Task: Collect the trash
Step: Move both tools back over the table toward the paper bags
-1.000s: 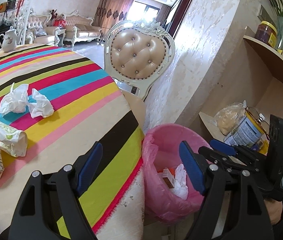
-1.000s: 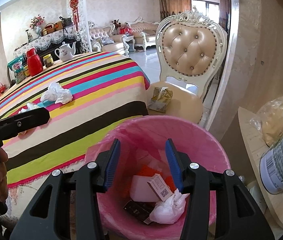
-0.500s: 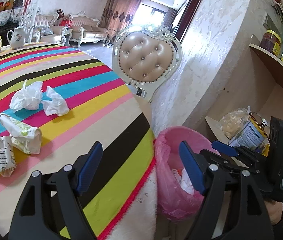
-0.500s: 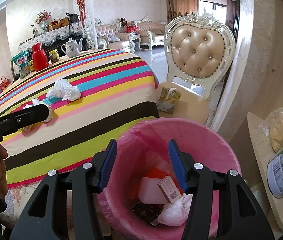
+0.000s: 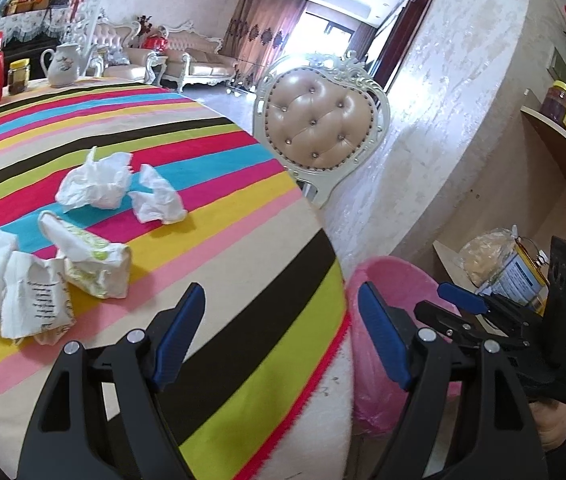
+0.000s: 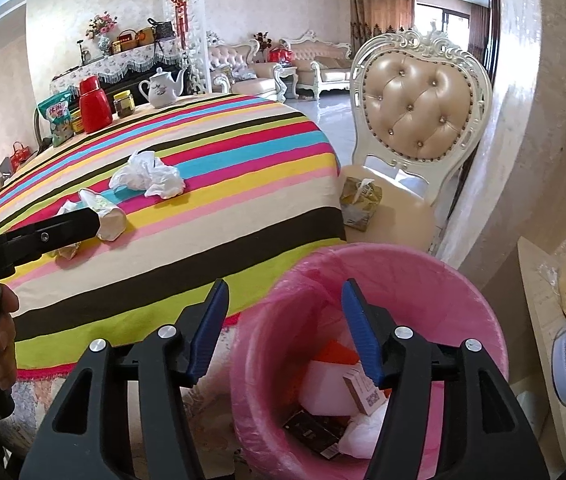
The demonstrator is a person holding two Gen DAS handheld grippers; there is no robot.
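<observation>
As the left gripper [image 5: 281, 336] swung from the pink bin [image 6: 367, 352] toward the surface's near edge, both grippers gaped empty; crumpled tissues [image 5: 95, 182] and wrappers [image 5: 87, 258] awaited collection mid-surface.

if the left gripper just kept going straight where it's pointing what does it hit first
Most likely the striped tablecloth: the open left gripper points at its near edge, with the pink bin just to its right. Depth is unclear.

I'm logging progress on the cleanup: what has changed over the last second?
Both open, empty tongs, left and right, swung from the pink trash bin toward the striped table. Nothing grabbed or dropped; the crumpled tissues and wrappers stayed put.
</observation>
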